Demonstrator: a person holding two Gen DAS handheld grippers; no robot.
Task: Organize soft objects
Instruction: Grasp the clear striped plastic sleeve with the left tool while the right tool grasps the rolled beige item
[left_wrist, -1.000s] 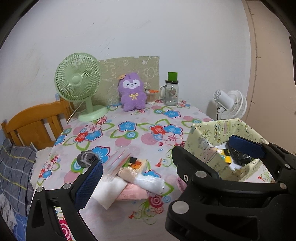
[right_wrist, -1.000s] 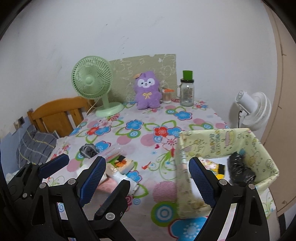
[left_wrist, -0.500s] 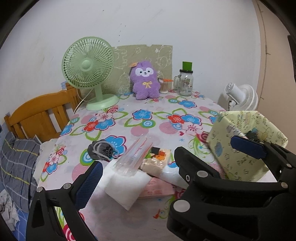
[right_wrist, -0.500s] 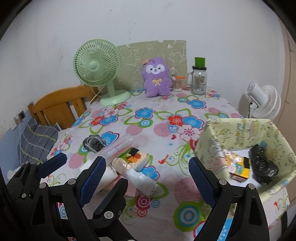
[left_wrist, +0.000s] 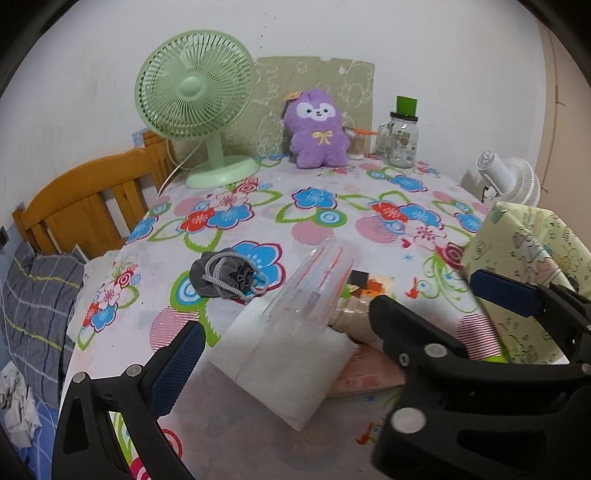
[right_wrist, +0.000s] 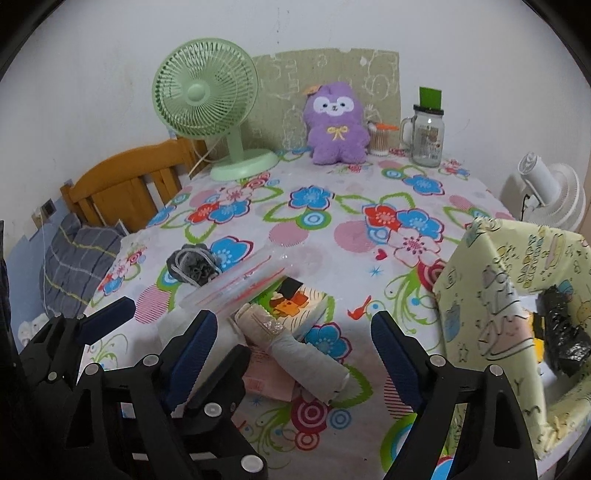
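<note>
A pile of soft things lies near the front of the flowered table: a white folded pack (left_wrist: 288, 363), a clear plastic bag (left_wrist: 317, 284), a beige and grey roll (right_wrist: 295, 343), a pink pack (right_wrist: 266, 380) and a grey drawstring pouch (left_wrist: 225, 275). A yellow-green fabric box (right_wrist: 491, 295) at the right holds a black bag (right_wrist: 563, 332). My left gripper (left_wrist: 332, 317) is open over the pile. My right gripper (right_wrist: 295, 339) is open above the roll. Both are empty.
A green fan (left_wrist: 199, 103), a purple plush (left_wrist: 319, 129), a glass jar (left_wrist: 402, 140) and a small cotton-swab jar (right_wrist: 380, 138) stand at the back. A white fan (right_wrist: 550, 195) is off the table's right. A wooden headboard (left_wrist: 85, 210) and grey pillow (left_wrist: 33, 295) are at left.
Both grippers have moved lower and closer to the pile, with the box sliding to the right in both views. Both stay open and empty.
</note>
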